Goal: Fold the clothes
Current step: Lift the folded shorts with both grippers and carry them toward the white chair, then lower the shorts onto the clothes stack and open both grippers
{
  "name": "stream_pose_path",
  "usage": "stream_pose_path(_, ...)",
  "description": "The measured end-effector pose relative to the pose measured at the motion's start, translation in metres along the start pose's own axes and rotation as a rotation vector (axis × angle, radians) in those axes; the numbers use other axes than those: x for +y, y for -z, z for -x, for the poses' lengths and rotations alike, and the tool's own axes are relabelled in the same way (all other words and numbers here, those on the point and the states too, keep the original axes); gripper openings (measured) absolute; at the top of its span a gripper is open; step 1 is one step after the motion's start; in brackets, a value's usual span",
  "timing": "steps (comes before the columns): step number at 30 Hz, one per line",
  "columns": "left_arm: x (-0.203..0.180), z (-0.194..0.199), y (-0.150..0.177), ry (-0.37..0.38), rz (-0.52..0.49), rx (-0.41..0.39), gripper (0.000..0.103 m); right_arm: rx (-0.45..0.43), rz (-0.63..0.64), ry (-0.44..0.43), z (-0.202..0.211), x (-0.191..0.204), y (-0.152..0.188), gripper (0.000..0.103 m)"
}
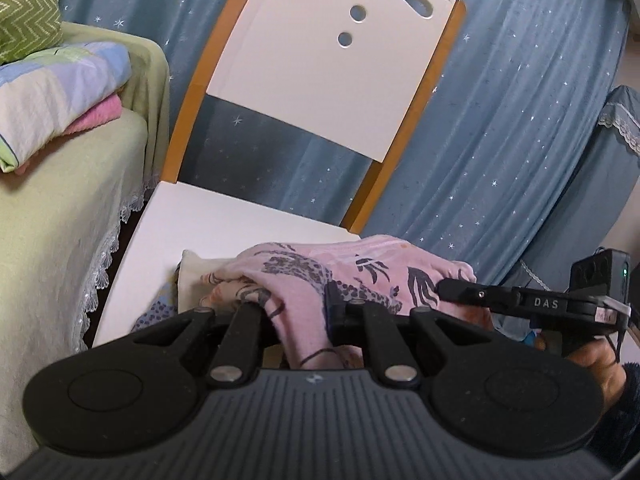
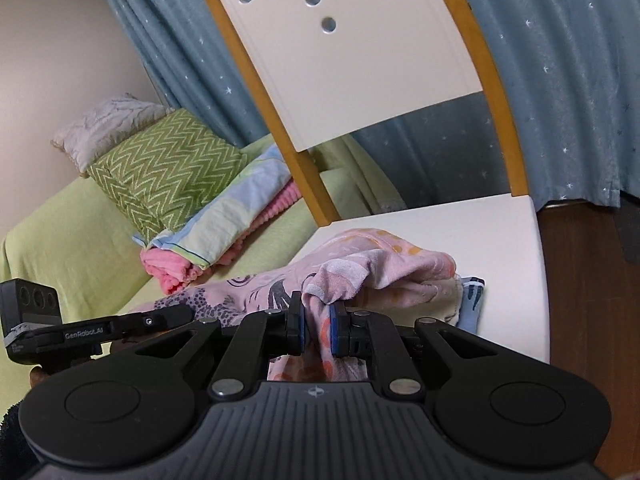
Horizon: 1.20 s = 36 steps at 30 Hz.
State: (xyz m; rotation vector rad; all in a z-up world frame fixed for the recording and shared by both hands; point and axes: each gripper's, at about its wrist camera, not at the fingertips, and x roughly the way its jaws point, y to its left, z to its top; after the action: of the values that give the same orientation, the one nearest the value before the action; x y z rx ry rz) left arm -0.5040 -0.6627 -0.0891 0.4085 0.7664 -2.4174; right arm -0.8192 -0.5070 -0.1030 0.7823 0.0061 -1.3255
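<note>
White chair seat; both grippers pinch soft pink garment.

White chair with orange frame before blue starred curtain. Beside it, green-covered sofa bearing zigzag cushion, grey cushion, folded pastel blanket atop pink towel.

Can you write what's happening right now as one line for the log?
left gripper: shut on pink garment | right gripper: shut on pink garment | garment: bunched on white chair seat | fold: not finished
</note>
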Motion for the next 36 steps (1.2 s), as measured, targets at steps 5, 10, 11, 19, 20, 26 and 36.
stream_pose_path(5, 0.025, -0.009, 0.021, -0.035, 0.049, 0.092, 0.027, 0.083, -0.066, 0.040, -0.019, -0.023, 0.012, 0.028)
stream_pose_path(10, 0.057, -0.003, 0.018, 0.074, 0.201, 0.125, 0.041, 0.071, -0.181, 0.009, -0.017, -0.043, 0.016, 0.048)
stream_pose_path(11, 0.063, -0.004, 0.013, 0.100, 0.232, 0.123, 0.047, 0.064, -0.201, 0.003, -0.016, -0.048, 0.014, 0.050)
stream_pose_path(19, 0.112, -0.035, -0.019, 0.185, 0.450, 0.123, 0.057, 0.018, -0.341, -0.027, -0.021, -0.082, 0.002, 0.054)
stream_pose_path(20, 0.116, -0.043, -0.021, 0.186, 0.467, 0.131, 0.054, 0.010, -0.332, -0.024, -0.022, -0.083, 0.000, 0.055)
stream_pose_path(26, 0.102, -0.060, -0.028, 0.139, 0.337, 0.157, 0.009, -0.040, -0.276, -0.007, -0.027, -0.088, -0.011, 0.006)
stream_pose_path(36, 0.074, -0.057, -0.040, -0.079, 0.021, 0.078, 0.003, -0.105, -0.083, 0.144, -0.029, -0.089, -0.038, 0.005)
